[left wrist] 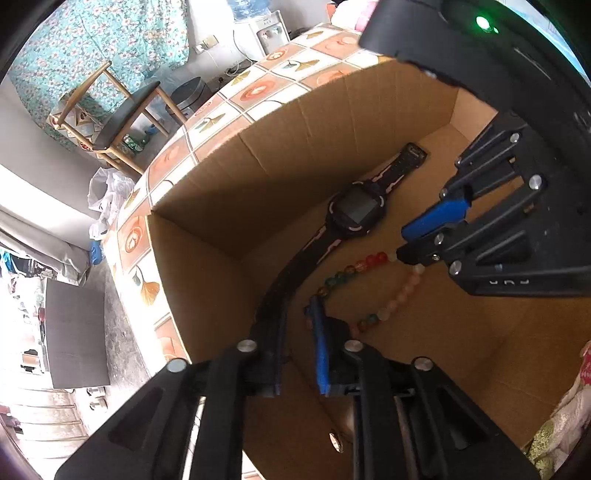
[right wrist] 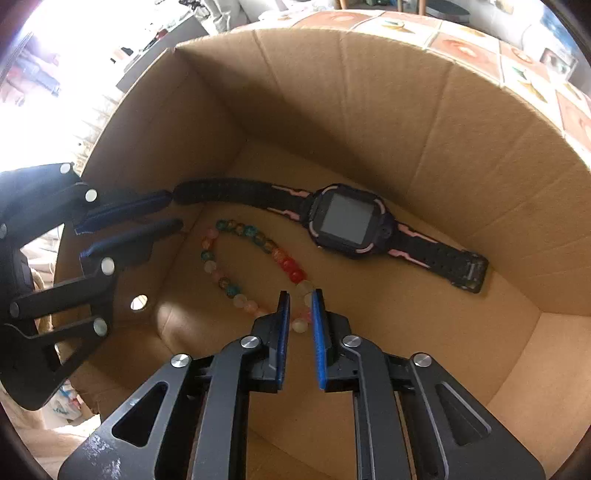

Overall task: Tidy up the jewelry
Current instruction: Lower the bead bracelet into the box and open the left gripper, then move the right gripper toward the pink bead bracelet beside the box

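Observation:
A black and pink smartwatch (right wrist: 347, 221) lies flat on the floor of a cardboard box (right wrist: 369, 92); it also shows in the left wrist view (left wrist: 356, 212). A multicoloured bead bracelet (right wrist: 251, 258) lies beside it, also seen from the left (left wrist: 369, 291). My left gripper (left wrist: 299, 321) (right wrist: 173, 212) is inside the box, slightly open, its pads on either side of the watch strap end. My right gripper (right wrist: 299, 306) (left wrist: 400, 242) is slightly open with bracelet beads between its fingertips.
The box (left wrist: 258, 155) stands on a tiled-pattern tablecloth (left wrist: 258, 92). A small hole (right wrist: 139, 302) is in the box's near wall. A wooden chair (left wrist: 122, 114) and a water dispenser (left wrist: 266, 33) stand beyond the table. Patterned fabric (left wrist: 565, 424) lies at the right.

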### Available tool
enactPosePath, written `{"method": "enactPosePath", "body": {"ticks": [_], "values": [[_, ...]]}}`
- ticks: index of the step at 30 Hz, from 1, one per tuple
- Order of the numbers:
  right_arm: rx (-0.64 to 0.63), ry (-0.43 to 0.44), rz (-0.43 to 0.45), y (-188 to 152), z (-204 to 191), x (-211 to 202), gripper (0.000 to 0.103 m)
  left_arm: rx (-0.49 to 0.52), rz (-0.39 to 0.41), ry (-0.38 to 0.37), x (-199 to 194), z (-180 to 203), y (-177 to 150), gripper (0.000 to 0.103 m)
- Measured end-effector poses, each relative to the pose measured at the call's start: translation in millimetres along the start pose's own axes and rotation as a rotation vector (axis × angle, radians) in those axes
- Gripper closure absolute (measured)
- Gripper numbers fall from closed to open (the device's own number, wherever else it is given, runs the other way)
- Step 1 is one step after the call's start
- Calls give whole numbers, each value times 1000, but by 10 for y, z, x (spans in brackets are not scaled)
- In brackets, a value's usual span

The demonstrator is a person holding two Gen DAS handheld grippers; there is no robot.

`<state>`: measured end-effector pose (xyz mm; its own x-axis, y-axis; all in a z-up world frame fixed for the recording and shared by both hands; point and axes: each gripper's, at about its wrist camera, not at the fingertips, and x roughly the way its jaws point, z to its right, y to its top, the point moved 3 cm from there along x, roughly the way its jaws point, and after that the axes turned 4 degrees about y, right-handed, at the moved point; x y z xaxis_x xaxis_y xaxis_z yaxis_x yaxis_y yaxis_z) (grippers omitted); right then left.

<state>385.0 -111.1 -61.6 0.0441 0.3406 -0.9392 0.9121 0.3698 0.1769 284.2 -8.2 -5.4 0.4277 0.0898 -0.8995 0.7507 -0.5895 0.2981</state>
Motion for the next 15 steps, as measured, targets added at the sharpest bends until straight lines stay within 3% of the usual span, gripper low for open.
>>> {"method": "enactPosePath", "body": {"ticks": [3, 7, 12, 15], "values": [[-9, 1, 72, -36, -26, -231, 70, -19, 49, -1, -142, -17, 21, 78], [-54, -22, 212, -207, -191, -745, 56, -92, 146, -33, -485, -120, -44, 53], [-142, -78, 475, -828, -507, -1633, 46, -188, 286, -64, -1109, -228, -413, 34], [-161, -84, 587, -1303, -630, -1950, 40, -234, 390, -99, -1506, -198, -795, 24]]}}
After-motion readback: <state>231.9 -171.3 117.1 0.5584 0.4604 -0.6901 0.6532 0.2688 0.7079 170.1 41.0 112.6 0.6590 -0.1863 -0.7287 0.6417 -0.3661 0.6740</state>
